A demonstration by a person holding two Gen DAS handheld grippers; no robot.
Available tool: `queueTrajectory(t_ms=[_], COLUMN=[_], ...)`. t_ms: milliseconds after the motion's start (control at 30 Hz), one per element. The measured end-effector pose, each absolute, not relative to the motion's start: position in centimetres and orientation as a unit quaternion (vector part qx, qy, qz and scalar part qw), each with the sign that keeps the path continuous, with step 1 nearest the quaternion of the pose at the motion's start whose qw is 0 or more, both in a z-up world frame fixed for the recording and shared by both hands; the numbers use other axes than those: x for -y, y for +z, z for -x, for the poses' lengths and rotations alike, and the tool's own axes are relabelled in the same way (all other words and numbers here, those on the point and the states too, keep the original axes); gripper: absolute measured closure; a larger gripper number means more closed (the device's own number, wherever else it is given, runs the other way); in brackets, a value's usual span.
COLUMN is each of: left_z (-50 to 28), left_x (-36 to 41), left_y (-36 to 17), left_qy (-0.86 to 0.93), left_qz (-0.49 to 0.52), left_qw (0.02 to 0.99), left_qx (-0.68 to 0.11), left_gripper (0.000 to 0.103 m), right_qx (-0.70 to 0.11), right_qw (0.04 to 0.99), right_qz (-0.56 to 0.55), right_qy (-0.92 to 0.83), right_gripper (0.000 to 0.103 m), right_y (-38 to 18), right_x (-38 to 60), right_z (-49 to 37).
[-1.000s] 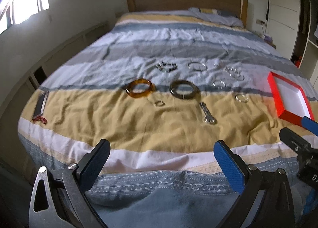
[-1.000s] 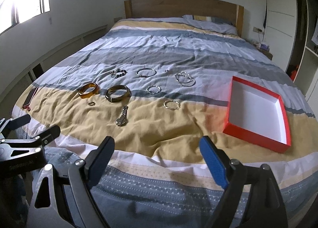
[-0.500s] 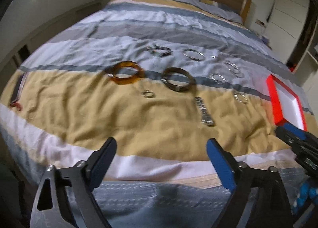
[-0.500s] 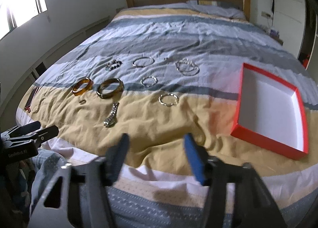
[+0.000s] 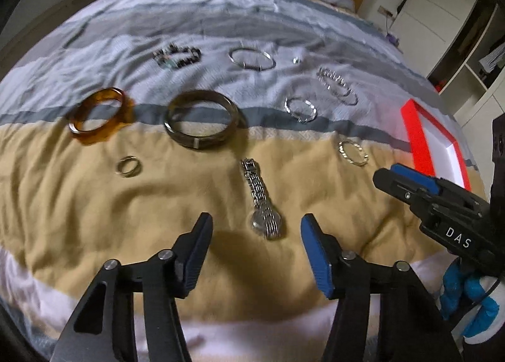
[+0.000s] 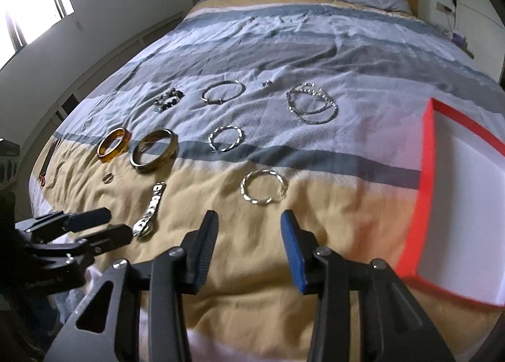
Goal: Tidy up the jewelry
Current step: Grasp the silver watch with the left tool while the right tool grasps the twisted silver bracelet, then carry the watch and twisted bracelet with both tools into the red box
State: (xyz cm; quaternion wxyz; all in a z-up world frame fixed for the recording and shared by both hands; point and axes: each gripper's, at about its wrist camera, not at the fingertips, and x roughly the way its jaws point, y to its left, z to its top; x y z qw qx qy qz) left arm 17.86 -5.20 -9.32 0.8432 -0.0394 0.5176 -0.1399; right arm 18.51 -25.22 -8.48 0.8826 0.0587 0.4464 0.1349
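A silver watch (image 5: 257,191) lies on the yellow stripe of the bedspread. My left gripper (image 5: 255,220) hangs over it with the watch's face showing between its fingertips. The jaws are closing, and the pads stand clear of the watch. My right gripper (image 6: 249,215) is half open with nothing in it, just short of a twisted silver bangle (image 6: 263,187). A red box (image 6: 426,188) with a white inside lies to its right. Further back lie an amber bangle (image 5: 101,116), a dark bangle (image 5: 202,119), a small ring (image 5: 127,166) and several silver bracelets.
The right gripper (image 5: 394,179) shows at the left wrist view's right edge, held by a blue-gloved hand (image 5: 467,305). The left gripper (image 6: 120,224) shows at the lower left of the right wrist view. A dark flat object (image 6: 47,160) lies by the bed's left edge.
Both grippers came forward and down over the bed, and both sets of jaws narrowed. The watch now sits between the left fingertips, and the twisted bangle lies just ahead of the right ones.
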Motion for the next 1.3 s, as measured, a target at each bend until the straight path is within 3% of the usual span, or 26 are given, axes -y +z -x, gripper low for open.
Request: queueTrajectory(t_ms=[100,367,433,467,833,1300], left_z=[-19.0,-20.0,-20.1,-20.0,-18.3,-14.9], left_x=[5.7,6.6,6.8,6.8,5.9,7.4], left_y=[-10.8,-12.3,-12.4,-12.3,-10.3,-5.4], left_qy=[-0.144,-0.161,-0.166,-0.169,-0.175,-0.186], left_qz=[0.035,0.019,0.017,0.015,0.030,0.020], left_qw=[0.832,0.823,0.822,0.822,0.838,0.854], left_qx=[-0.535,-0.544,-0.544,-0.543,-0.515,-0.486], left_gripper=[0.059,0.066,0.078,0.079,0.079,0.079], right_qx=[-0.453,-0.465,-0.464,-0.463,-0.451,-0.399], right_qw=[0.879,0.873,0.874,0.874,0.879,0.902], right_qz=[-0.057,-0.054,-0.060,-0.059,-0.078,-0.111], right_qy=[0.138,0.137,0.136,0.135,0.132,0.122], right_gripper=[0.063,0.063,0.063,0.063,0.066,0.067], right_y=[-9.5,-11.7,-11.9,-12.1,-10.7,-5.1], right_x=[25.1,24.8,24.9,24.8,25.5,28.7], right_z=[-19.9,-22.8,-23.2,-23.3,-21.0,-14.3])
